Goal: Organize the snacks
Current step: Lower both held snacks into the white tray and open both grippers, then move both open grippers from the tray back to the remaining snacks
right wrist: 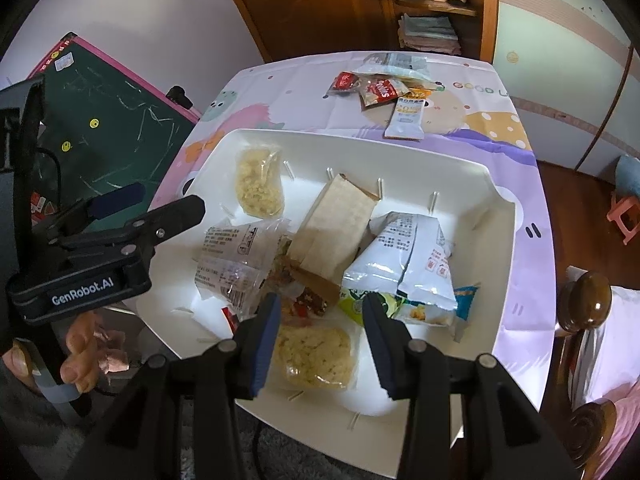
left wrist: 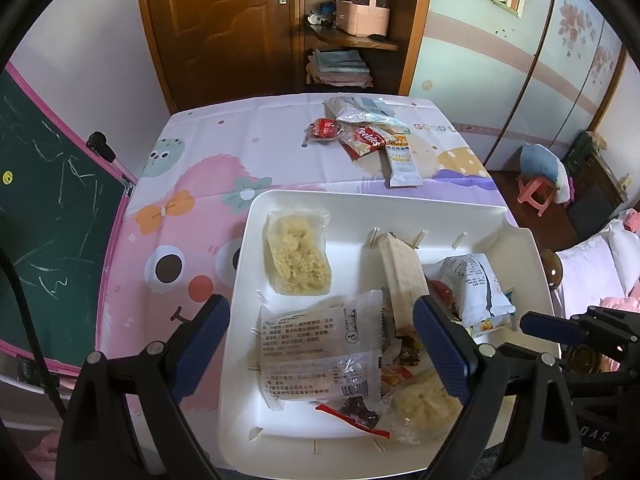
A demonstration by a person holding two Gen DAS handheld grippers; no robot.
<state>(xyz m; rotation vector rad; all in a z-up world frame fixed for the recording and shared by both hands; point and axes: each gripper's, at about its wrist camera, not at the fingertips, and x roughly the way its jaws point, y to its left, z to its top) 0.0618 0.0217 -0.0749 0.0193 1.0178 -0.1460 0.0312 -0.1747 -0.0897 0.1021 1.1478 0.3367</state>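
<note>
White plastic tray (right wrist: 472,184) on the cartoon tablecloth (left wrist: 200,152) holds three crinkly clear packs of yellow crisped rice, and a flat tan packet (right wrist: 340,220) lies with its long axis running toward the tray's far rim. Four more wrappers (left wrist: 368,136) lie beyond. Left gripper (left wrist: 320,344) gapes wide and empty; right gripper (right wrist: 320,340) hangs part-open, gripping nothing.

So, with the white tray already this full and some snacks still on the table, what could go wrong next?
1. The packets in the white tray overlap in a pile; the right gripper may pinch two together, such as the rice-cake packet with wrappers beside it.
2. The tray's near edge seems to overhang the table; pressing there might tip it.
3. The far pile of snacks needs a long reach over the tray.
</note>
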